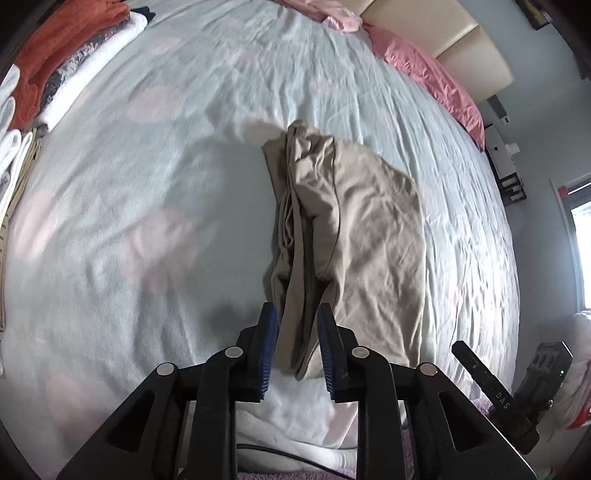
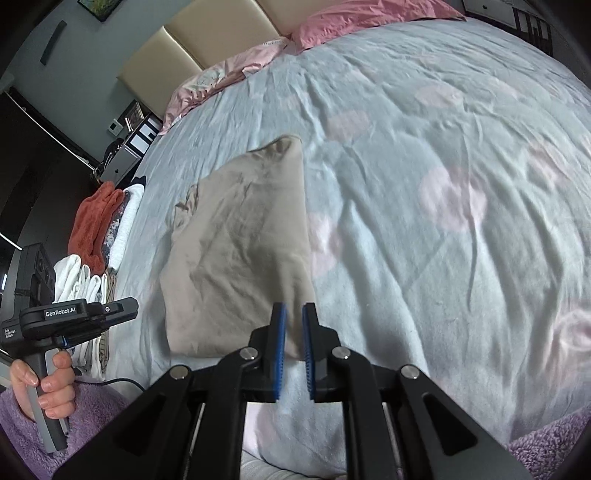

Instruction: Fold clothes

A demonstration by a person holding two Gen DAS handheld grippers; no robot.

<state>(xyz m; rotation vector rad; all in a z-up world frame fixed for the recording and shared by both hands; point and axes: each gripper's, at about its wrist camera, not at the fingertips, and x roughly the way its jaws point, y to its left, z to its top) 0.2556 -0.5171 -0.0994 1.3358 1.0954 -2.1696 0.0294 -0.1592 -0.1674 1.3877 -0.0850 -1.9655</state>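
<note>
The beige garment (image 1: 354,221) lay mid-frame on the bed (image 1: 147,184), partly folded. The left gripper (image 1: 297,347) and right gripper (image 2: 291,347) each pinched its near edge, jaws narrow. Best carried level, both corners moving together.

The tan pants (image 1: 354,221) were thin cloth, matt and full of little wrinkles. The bed sheet (image 1: 147,184) under them was soft cloth too, pale blue with faint pink spots, and creased all over. At the upper left of the left wrist view, the orange towel (image 1: 55,48) looked fuzzy and rough. The pink pillow (image 2: 369,18) at the top was smooth, crinkly cloth. The left gripper (image 1: 297,347) was matt black plastic with shiny metal pins, and its pads (image 1: 267,347) were ridged blue rubber (so it seemed). The purple sleeve (image 2: 85,410) at the lower left looked fluffy.
</note>
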